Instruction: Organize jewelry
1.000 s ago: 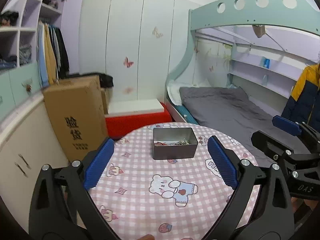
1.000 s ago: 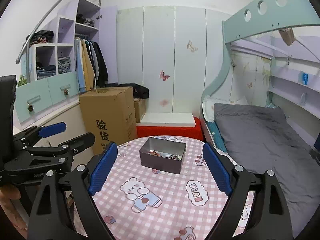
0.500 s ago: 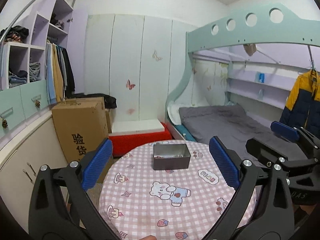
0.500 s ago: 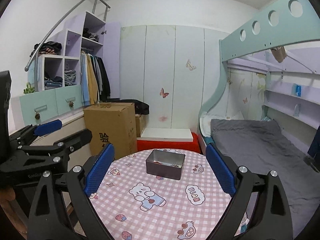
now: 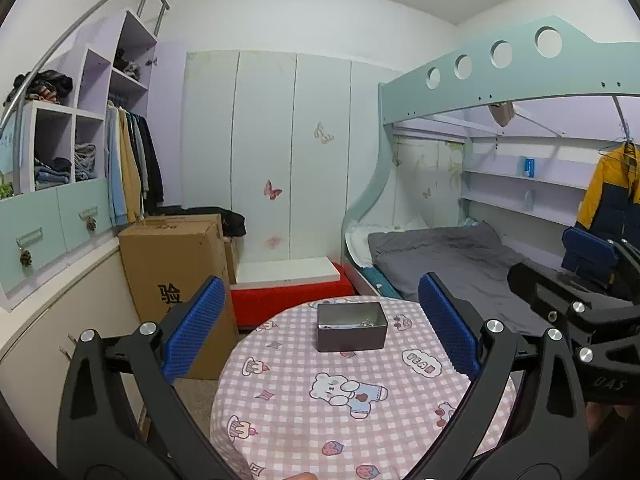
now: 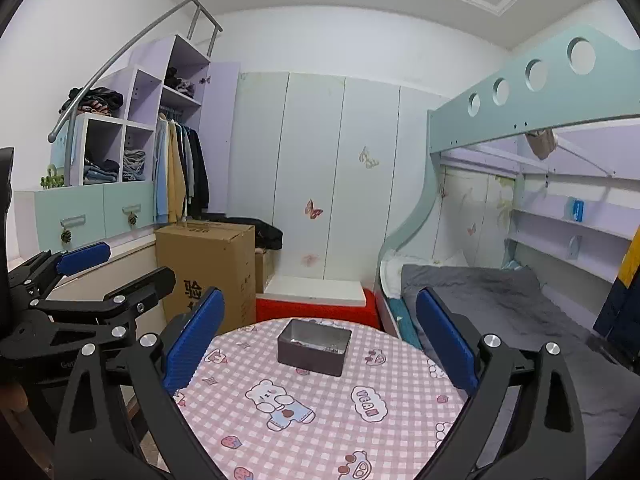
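Holding my left gripper and right gripper spread wide with nothing between them, the right's jaws having just been opening, I see past them the checked round table with the grey metal tin of jewelry near its far edge, the bed beyond.

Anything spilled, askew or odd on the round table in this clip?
Nothing stands out. The grey rectangular metal tin sits upright on the pink checked tablecloth with small jewellery inside; none is visible on the cloth. Both hand-held grippers are open and empty.
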A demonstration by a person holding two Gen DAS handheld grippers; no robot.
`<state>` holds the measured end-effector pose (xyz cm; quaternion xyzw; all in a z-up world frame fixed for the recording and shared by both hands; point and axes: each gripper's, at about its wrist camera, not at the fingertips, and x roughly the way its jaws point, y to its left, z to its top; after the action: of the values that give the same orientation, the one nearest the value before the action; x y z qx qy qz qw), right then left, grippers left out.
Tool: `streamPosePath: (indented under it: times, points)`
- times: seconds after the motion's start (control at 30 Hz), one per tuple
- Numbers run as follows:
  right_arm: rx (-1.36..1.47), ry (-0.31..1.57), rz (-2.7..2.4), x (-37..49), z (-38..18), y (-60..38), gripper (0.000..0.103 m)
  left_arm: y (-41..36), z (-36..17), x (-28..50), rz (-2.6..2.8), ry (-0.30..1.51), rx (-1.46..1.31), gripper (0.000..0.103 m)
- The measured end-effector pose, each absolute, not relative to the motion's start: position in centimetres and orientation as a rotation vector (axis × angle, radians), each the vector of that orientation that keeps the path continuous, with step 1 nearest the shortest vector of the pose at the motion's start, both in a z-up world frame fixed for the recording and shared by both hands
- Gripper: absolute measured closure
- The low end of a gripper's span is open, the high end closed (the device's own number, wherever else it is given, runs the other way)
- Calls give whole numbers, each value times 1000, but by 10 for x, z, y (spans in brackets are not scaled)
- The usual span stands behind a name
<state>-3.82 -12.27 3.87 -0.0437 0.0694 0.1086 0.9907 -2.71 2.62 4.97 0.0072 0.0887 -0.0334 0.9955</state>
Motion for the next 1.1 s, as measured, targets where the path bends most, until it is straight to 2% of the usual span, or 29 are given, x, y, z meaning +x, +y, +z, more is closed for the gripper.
streamPosePath:
  times: [1.1]
  points:
    - [-89,111,221,-50,42,-128,9,22,54,-45,-26,114,43,8]
